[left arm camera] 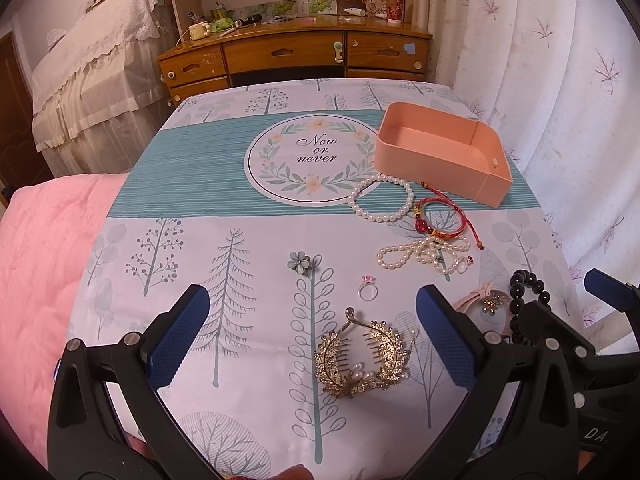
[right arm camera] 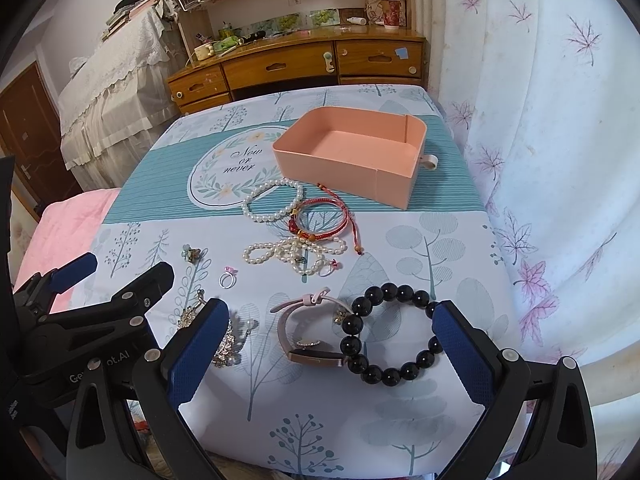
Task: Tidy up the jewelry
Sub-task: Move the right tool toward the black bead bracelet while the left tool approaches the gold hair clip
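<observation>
Empty pink box (right arm camera: 352,152) behind scattered bracelets (right arm camera: 394,334).

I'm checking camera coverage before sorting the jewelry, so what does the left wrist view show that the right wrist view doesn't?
Only the left wrist view shows the whole gold leaf hair comb, lying between the open jaws of the left gripper, and the blue flower brooch's petals clearly.

Only the right wrist view shows the whole black bead bracelet and the pink watch, both between the open jaws of the right gripper.

Both show the empty pink box, round pearl bracelet, red cord bracelet and ring.

Black gripper (right arm camera: 326,354) frames, silver screws, textured blue fingers (right arm camera: 196,356).
</observation>
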The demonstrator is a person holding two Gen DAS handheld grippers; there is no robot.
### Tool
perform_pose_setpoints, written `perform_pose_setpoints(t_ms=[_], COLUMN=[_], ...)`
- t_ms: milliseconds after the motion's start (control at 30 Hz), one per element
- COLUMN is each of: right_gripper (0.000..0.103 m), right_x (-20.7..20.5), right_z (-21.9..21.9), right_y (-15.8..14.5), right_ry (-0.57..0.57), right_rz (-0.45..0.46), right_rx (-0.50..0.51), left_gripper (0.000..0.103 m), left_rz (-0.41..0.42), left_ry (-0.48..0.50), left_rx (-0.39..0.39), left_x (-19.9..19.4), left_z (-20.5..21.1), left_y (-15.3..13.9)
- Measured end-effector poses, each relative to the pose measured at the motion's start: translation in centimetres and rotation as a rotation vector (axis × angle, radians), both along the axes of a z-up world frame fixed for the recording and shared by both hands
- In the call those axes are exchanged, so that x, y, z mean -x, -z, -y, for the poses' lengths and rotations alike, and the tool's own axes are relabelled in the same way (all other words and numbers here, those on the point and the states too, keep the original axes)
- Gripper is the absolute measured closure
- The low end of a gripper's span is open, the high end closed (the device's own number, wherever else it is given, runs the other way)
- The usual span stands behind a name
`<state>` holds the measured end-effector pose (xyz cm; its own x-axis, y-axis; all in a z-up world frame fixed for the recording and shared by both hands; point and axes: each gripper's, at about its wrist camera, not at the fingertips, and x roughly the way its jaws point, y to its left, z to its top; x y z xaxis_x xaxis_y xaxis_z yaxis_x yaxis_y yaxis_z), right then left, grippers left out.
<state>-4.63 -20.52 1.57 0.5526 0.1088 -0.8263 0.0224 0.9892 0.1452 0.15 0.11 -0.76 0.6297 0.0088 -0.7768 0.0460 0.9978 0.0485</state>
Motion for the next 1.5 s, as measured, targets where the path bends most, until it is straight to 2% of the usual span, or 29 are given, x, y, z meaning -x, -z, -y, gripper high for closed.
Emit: perform_pose_setpoints(t_ms=[533,833,1500], right_gripper=[0.000,0.000,0.000], right_x=[0.1,-0.1,-0.5], right_z=[-0.6,-0.1,0.4], right_y=[0.0,0.3,1.5], right_ry=[0.001,0.044,0.059], right_rz=[-0.005,-0.022,-0.053], right_rx=[0.009,0.041,0.042], left_gripper=[0.001,0.001,0.001], left_rz=[-0.015,-0.022,-0.091], left_ry=[0.000,0.022,0.046], left_rx=[0.032,0.029,0.069], left_x=[0.3,0.1,-0.6], left_z=[-1.1,-0.8,-0.5], left_y=[0.0,0.1,1.5])
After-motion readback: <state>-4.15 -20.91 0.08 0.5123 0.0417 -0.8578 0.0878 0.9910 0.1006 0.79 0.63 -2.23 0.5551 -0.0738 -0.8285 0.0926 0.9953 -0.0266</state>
